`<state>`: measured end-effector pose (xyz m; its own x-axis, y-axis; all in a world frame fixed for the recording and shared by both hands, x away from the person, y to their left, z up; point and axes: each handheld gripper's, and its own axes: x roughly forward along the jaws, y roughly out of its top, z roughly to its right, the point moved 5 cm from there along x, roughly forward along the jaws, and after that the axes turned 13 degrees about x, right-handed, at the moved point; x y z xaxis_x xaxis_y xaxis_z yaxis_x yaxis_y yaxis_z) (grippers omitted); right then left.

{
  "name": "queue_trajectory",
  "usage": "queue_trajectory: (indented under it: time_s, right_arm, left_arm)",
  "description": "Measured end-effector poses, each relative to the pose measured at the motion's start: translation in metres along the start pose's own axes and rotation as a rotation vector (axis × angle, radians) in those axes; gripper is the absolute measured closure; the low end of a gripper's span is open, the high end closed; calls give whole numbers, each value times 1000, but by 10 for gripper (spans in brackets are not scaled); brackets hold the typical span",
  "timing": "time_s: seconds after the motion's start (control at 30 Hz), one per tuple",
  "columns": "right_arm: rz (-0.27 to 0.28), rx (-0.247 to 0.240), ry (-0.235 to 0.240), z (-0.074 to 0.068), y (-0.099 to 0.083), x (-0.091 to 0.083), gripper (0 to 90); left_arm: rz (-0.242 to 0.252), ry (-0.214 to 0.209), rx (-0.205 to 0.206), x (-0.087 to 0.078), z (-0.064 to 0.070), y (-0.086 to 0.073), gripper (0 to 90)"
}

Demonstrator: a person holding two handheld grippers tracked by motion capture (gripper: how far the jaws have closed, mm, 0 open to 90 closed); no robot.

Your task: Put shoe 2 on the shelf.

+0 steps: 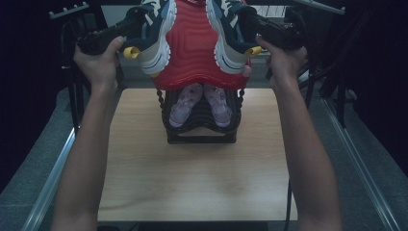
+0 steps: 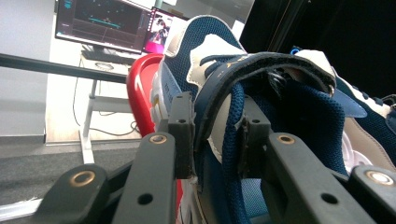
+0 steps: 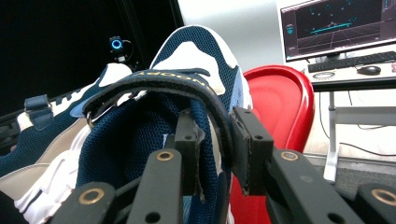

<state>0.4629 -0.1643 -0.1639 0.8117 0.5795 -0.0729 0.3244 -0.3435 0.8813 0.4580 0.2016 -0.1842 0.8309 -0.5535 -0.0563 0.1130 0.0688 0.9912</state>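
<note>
Red shelf [image 1: 192, 53] hides both sneakers' [image 1: 154, 41] toes

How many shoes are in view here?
4: a navy-and-white sneaker in the left gripper, another in the right gripper, two lilac shoes on the black rack. Others may be hidden.

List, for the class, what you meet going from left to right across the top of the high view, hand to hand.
Left hand → left gripper → left blue sneaker → red shoe rack shelf → right blue sneaker → right gripper → right hand.
</note>
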Motion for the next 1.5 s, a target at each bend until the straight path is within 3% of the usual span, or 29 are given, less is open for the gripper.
queue_trajectory:
  time_s: [0.23, 0.47, 0.6, 1.07, 1.13, 1.3, 1.5]
  right_arm:
    - [-16, 13, -19, 3, 1, 17, 733]
    - [-11, 29, -29, 10, 5, 28, 733]
    - [-12, 38, -44, 14, 4, 33, 731]
    - [-56, -5, -110, 22, -7, 51, 711]
    - [-62, -16, -118, 23, -9, 53, 700]
    - [-111, -58, -69, 16, -14, 61, 640]
    - [-150, -84, -66, 11, -17, 61, 460]
  left_arm:
    - [-22, 5, 13, 26, 6, 1, 724]
    - [-12, 1, 14, 42, 10, 0, 722]
    - [-18, 21, 27, 51, 13, -1, 722]
    - [-86, 78, 112, 67, 21, -19, 701]
    - [-90, 70, 121, 69, 23, -21, 689]
    - [-98, 24, 117, 70, 25, -22, 627]
    - [-108, -13, 101, 64, 24, -23, 476]
